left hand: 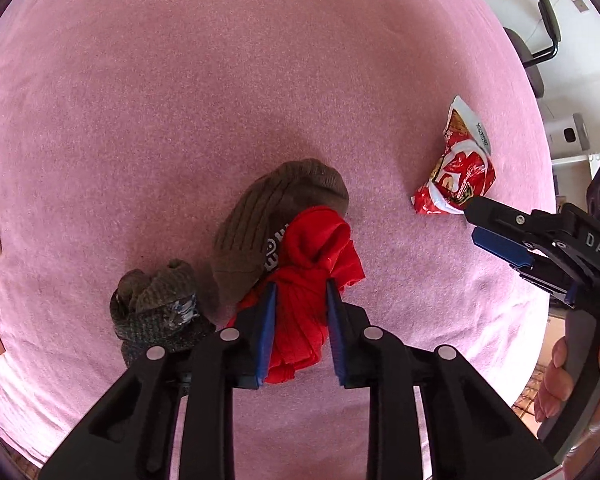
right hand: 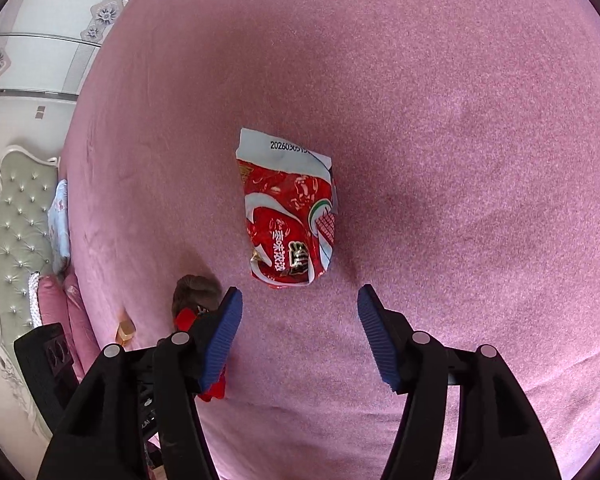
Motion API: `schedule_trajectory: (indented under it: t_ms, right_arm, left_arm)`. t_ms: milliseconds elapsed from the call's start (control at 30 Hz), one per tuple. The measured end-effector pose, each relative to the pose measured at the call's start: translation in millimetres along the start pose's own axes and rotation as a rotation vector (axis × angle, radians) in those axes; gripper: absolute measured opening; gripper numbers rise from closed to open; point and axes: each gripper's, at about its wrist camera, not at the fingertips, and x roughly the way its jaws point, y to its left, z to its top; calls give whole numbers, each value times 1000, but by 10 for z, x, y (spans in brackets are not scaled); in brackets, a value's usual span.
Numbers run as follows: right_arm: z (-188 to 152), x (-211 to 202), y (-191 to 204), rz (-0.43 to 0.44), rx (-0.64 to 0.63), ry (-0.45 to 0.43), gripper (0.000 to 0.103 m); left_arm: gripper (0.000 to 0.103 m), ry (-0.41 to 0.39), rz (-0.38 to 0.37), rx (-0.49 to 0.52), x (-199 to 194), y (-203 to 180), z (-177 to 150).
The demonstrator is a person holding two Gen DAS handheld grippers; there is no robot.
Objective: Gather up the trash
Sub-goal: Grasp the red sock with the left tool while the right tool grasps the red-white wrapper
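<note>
Two tongs: left tongs clamped on red bag, right tongs wide open nr snack wrapper.

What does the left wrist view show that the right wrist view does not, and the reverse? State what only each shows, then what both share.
Only the left wrist view: the left gripper shut on a red bag, a rolled dark sock, an office chair.

Only the right wrist view: the open right gripper just short of the wrapper, a tufted headboard, the date code on the wrapper.

Both: the pink bedspread, the red snack wrapper, the brown sock.
</note>
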Motion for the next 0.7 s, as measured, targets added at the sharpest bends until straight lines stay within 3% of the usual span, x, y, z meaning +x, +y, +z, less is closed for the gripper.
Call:
schedule_trajectory:
  t_ms: [167, 267, 333, 500, 700]
  right_arm:
    - [224, 74, -19, -22, 30, -14, 57]
    - [287, 120, 5, -40, 9, -9, 34]
    - [276, 97, 37, -46, -16, -21, 28]
    - [46, -5, 13, -30, -37, -18, 24]
    - [-477, -195, -64, -1, -79, 32, 24]
  left_arm:
    - [24, -13, -47, -29, -184, 154, 48]
    - [24, -7, -79, -54, -211, 226, 24]
    - [24, -9, -81, -60, -164, 97, -10]
    - [24, -15, -81, -54, -262, 68, -130]
    - [24, -14, -75, -51, -331, 75, -316]
